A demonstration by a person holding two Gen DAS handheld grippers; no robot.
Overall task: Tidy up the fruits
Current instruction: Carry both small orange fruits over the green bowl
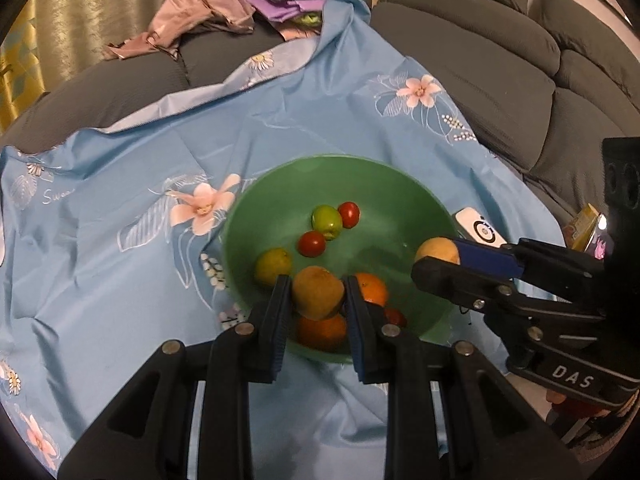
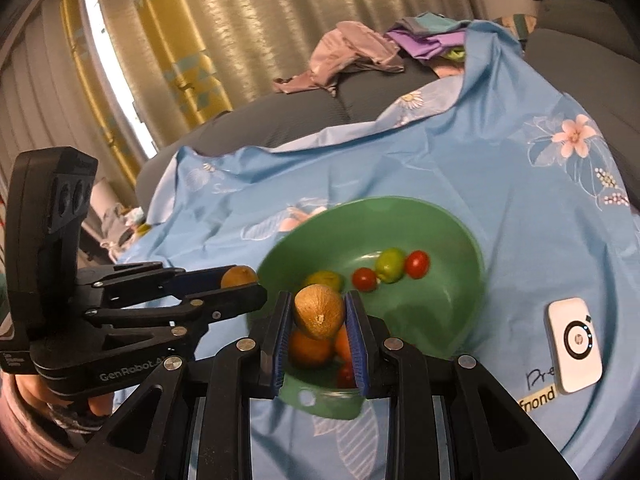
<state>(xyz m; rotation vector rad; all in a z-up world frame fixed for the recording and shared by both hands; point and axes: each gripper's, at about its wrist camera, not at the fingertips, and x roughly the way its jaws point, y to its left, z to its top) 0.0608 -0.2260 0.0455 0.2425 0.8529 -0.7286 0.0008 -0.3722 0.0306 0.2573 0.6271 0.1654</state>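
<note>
A green bowl (image 1: 400, 200) (image 2: 452, 236) sits on a blue floral cloth. It holds two red tomatoes (image 1: 311, 243), a green apple (image 1: 327, 221), a yellow-green fruit (image 1: 273, 266) and oranges (image 1: 322, 332). My left gripper (image 1: 317, 290) is shut on a brown-yellow fruit (image 1: 318, 291) above the bowl's near side. My right gripper (image 2: 319, 312) is shut on a second brown-yellow fruit (image 2: 319, 311) above the bowl's near rim. Each gripper also shows in the other's view: the right gripper (image 1: 440, 258) and the left gripper (image 2: 240, 282).
A white handheld device (image 2: 574, 344) (image 1: 480, 229) lies on the cloth right of the bowl. The cloth (image 1: 120, 260) drapes over a grey sofa (image 1: 500, 64). Clothes (image 1: 208, 12) are piled at the back. Curtains (image 2: 180, 40) hang behind.
</note>
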